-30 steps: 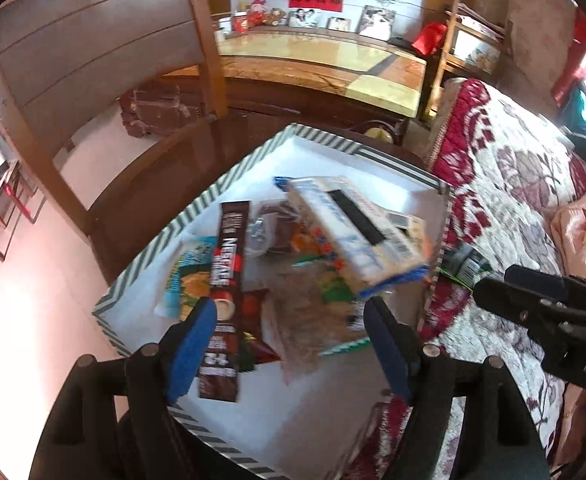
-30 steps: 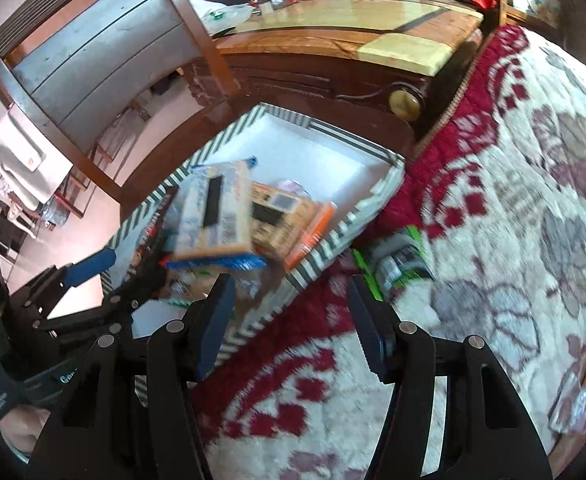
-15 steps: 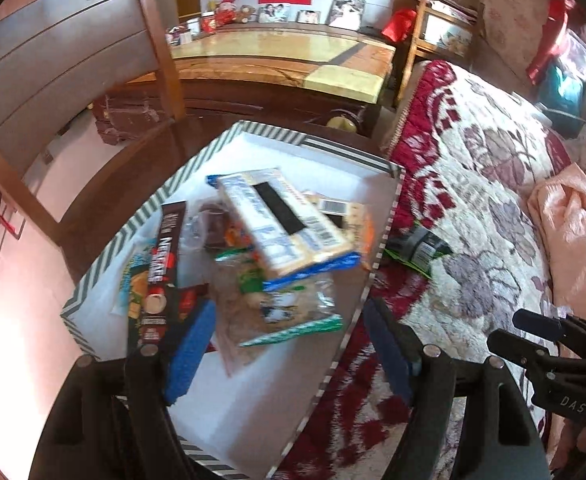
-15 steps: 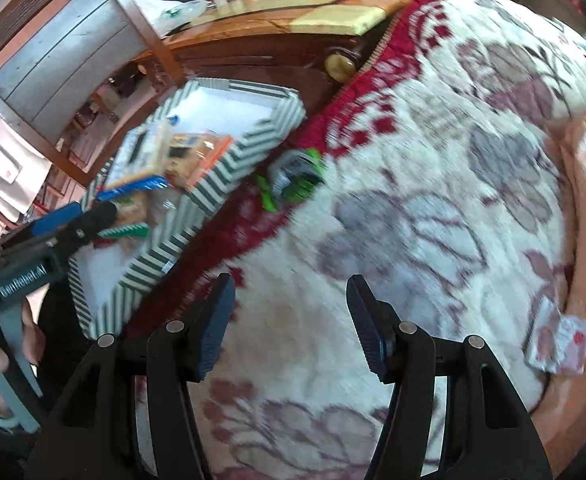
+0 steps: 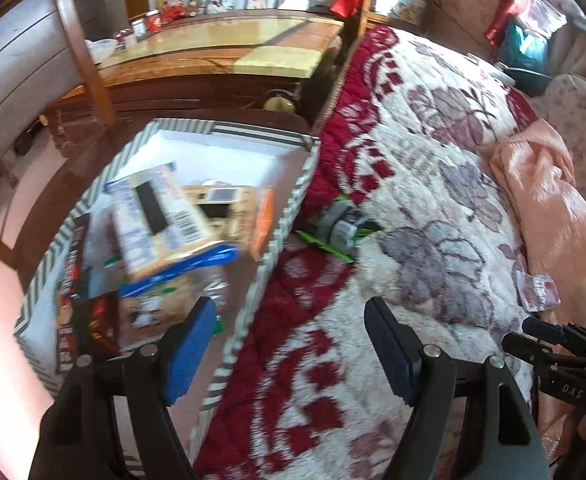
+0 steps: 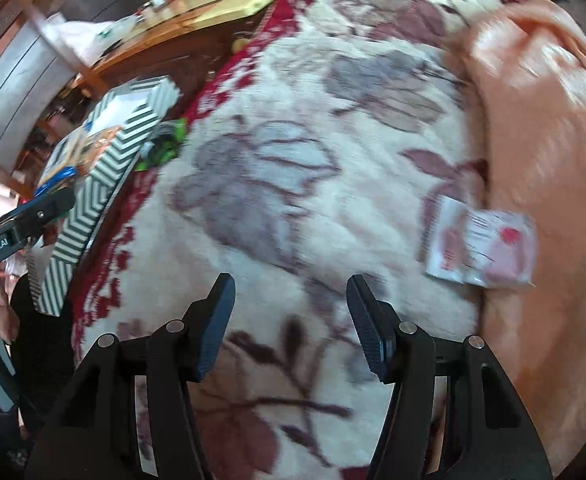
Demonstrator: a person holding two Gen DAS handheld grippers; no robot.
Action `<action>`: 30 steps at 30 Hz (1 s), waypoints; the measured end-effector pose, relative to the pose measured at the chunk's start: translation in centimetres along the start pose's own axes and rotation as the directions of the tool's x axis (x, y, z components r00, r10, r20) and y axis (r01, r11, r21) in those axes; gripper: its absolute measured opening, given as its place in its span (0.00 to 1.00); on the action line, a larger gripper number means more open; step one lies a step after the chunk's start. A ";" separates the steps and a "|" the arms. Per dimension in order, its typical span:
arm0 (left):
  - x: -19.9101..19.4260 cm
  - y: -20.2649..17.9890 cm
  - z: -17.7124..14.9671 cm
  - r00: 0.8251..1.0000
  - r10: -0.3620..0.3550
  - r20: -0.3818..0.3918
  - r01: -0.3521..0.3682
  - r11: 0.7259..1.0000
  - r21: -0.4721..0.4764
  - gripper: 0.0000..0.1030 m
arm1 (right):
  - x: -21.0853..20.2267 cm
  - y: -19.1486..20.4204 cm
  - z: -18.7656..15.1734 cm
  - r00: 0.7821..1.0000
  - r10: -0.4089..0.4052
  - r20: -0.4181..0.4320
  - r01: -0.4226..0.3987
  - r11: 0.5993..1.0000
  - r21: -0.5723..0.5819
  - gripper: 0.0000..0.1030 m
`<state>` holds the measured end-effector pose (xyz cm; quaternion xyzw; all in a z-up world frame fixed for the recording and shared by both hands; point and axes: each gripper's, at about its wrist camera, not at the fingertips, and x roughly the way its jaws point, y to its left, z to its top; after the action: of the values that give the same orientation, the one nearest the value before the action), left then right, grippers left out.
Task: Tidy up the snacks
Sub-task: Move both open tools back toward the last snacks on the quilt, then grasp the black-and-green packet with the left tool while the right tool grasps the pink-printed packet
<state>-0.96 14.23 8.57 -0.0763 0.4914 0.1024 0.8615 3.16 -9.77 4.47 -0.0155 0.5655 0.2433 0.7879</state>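
A striped box (image 5: 277, 240) (image 6: 105, 184) full of snack packets stands at the left edge of a flowered blanket. On top lies a blue and cream cracker pack (image 5: 161, 220). A green and grey snack packet (image 5: 339, 232) (image 6: 165, 144) lies on the blanket just outside the box. A pink and white packet (image 5: 539, 292) (image 6: 481, 248) lies further right by the peach cloth. My left gripper (image 5: 291, 340) hangs open over the box's right wall, nothing between its fingers. My right gripper (image 6: 289, 320) is open above bare blanket, left of the pink packet.
A peach quilt (image 6: 541, 120) is bunched along the blanket's right side. A wooden chair back (image 5: 25, 56) and a glossy table (image 5: 221, 52) stand beyond the box. The flowered blanket (image 6: 293, 200) is soft and uneven.
Both grippers have swung right, away from the box and over the blanket. The right one now faces the pink packet; the green packet has slid to its far left. Jaws unchanged.
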 end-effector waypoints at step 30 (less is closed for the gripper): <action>9.5 -6.3 4.9 0.963 -0.182 -0.198 0.228 0.943 0.242 0.35 | -1.6 -6.3 -0.5 1.000 -0.002 0.020 0.000 0.994 0.110 0.57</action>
<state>9.40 10.28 3.02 -0.0210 0.5626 -0.0609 0.8242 4.89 -16.03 4.15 0.0299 0.5698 0.2115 0.7935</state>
